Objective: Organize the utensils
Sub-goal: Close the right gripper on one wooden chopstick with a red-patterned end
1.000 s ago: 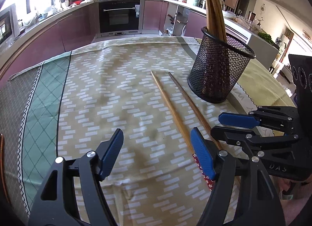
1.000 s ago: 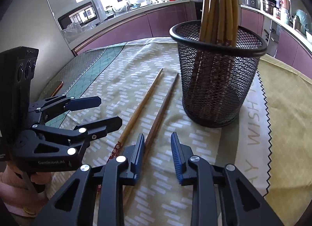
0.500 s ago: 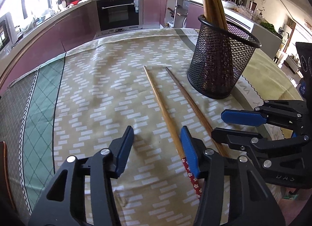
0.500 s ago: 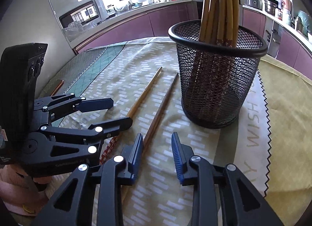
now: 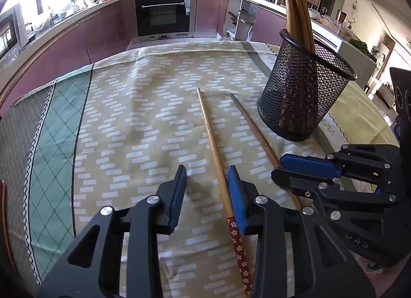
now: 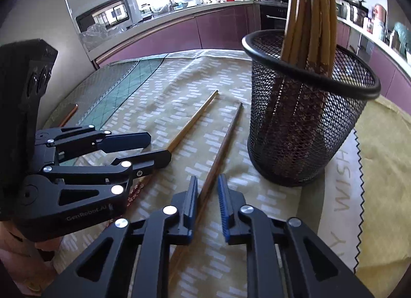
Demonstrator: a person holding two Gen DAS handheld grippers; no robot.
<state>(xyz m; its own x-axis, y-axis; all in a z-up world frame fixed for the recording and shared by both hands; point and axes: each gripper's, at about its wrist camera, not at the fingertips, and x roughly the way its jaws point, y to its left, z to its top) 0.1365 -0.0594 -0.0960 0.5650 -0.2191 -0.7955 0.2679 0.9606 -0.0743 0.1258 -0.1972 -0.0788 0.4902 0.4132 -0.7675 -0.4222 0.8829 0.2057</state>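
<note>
Now left gripper [image 5: 207, 196] narrowing jaws around lighter chopstick [image 5: 212, 141], not yet clamping; right gripper [image 6: 207, 201] straddling darker chopstick [image 6: 223, 145], jaws slightly apart. Both lying on tablecloth [image 5: 143, 118] beside mesh holder [image 5: 303, 97]; pickups nearing.

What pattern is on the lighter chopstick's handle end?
Red with small white flowers on the lighter chopstick; clearest in the left wrist view.
</note>
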